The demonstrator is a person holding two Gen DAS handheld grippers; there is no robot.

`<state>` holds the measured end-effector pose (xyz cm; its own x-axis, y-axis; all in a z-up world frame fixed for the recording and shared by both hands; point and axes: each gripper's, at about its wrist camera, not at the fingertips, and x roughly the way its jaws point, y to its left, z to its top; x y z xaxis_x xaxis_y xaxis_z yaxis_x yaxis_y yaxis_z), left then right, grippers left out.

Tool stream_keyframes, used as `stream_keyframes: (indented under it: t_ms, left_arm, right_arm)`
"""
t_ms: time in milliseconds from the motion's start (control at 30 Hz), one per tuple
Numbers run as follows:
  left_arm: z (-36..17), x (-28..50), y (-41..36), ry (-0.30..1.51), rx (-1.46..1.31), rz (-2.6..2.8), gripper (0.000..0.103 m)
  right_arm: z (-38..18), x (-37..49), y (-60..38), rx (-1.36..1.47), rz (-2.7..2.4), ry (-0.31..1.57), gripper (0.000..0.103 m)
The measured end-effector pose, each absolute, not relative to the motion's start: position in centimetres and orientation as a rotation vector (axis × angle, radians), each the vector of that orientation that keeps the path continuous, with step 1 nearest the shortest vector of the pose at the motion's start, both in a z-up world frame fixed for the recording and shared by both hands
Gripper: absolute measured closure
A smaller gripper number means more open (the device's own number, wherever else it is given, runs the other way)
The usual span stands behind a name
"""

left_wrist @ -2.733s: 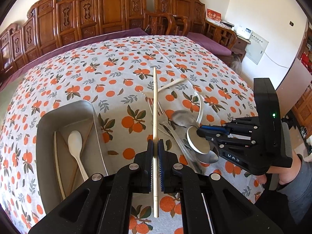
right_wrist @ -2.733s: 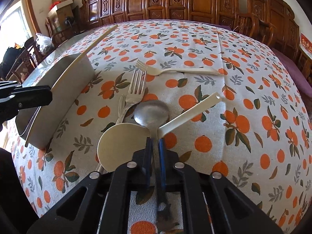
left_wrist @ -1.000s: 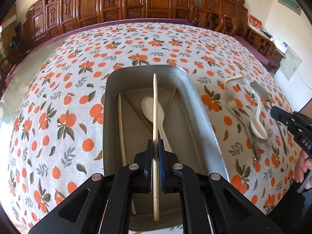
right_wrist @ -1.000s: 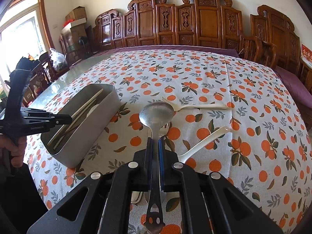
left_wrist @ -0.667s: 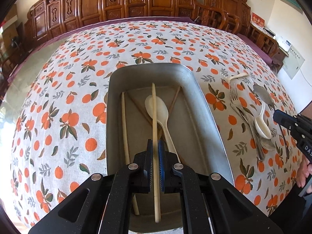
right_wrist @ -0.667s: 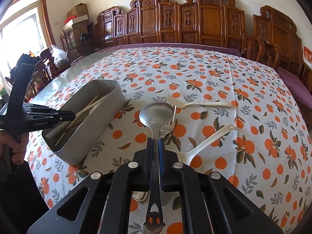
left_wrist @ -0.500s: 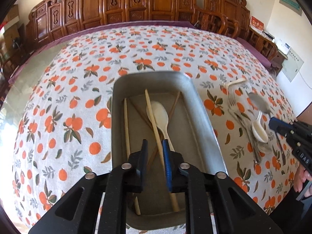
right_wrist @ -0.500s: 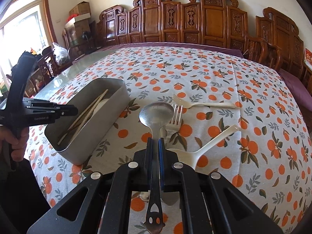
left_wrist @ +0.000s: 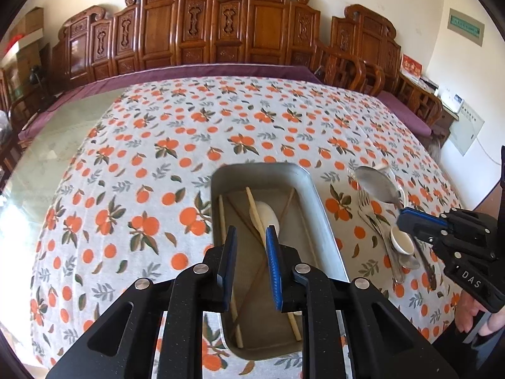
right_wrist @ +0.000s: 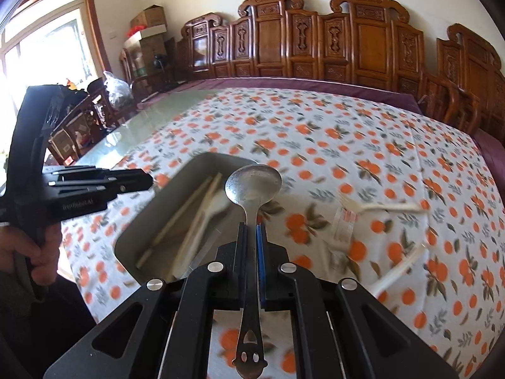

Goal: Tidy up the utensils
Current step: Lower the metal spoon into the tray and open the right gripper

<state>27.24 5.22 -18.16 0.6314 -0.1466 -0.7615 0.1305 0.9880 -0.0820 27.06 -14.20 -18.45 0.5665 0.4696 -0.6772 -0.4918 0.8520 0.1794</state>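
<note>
Utensils lie partly sorted on the worktop [left_wrist: 151, 164]: the metal tray [left_wrist: 315, 202] near its front edge holds chopsticks [left_wrist: 255, 218] and a pale spoon [left_wrist: 268, 213]. Toward the worktop's right edge lie a metal fork [left_wrist: 366, 202], a white ladle spoon [left_wrist: 401, 240] and a plastic fork [right_wrist: 378, 207]. The left gripper [left_wrist: 251, 252] hovers over the tray; its jaws have just been opening and stand apart with nothing between them. The right gripper [right_wrist: 251, 246] has its jaws clamped on a metal spoon [right_wrist: 253, 186], bowl over the tray's far corner.
</note>
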Motion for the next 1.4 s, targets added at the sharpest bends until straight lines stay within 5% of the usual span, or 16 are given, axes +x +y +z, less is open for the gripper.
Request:
stream_keyframes:
  t_ms: [800,1400]
  left_arm:
    - [-17.7,27.2,9.2,0.853,-0.057,-0.094,0.086]
    - [-17.9,27.3,9.2,0.856,-0.054,-0.095,0.086]
  right_arm:
    - [-22.6,31.8,-3.5,-0.069,0.572,0.92,0.096]
    - [-22.6,32.0,-4.4,-0.014,0.616,0.947,0.094]
